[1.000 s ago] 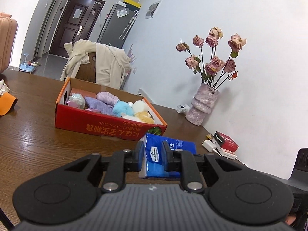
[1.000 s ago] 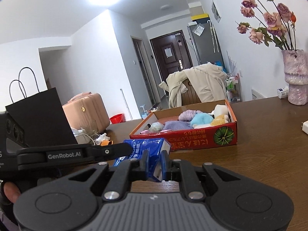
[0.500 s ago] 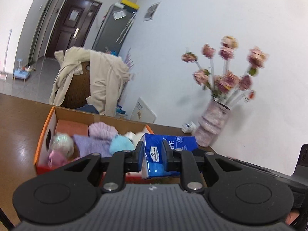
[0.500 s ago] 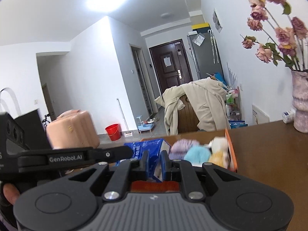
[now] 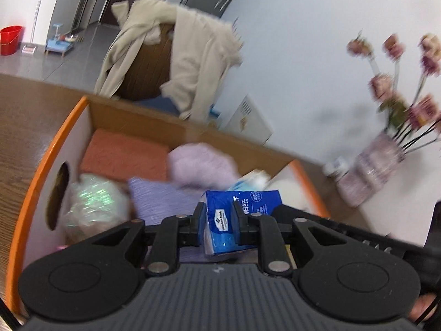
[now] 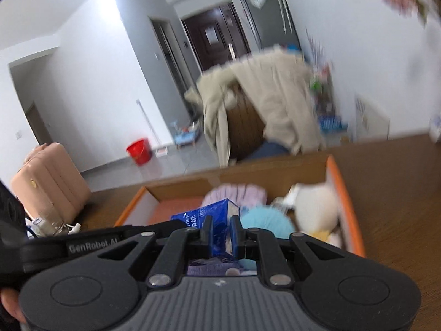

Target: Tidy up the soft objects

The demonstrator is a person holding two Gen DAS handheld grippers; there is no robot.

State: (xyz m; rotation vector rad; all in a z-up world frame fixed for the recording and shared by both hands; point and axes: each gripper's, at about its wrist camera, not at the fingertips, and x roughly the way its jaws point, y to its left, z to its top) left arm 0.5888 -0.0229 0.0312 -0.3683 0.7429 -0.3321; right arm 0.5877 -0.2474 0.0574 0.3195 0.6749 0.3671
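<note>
Crinkly blue tissue pack (image 5: 242,220) over cardboard box (image 5: 55,149)

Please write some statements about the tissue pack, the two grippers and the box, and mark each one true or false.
1. Both grippers hold the blue tissue pack. True: the left gripper and the right gripper each pinch one end.
2. The pack lies on the table. False: it is held up over the box.
3. The box is empty. False: soft things fill it, such as a lilac plush and a white plush.
4. A vase stands outside the box. True.
5. The box rim is green. False: it is orange.
</note>
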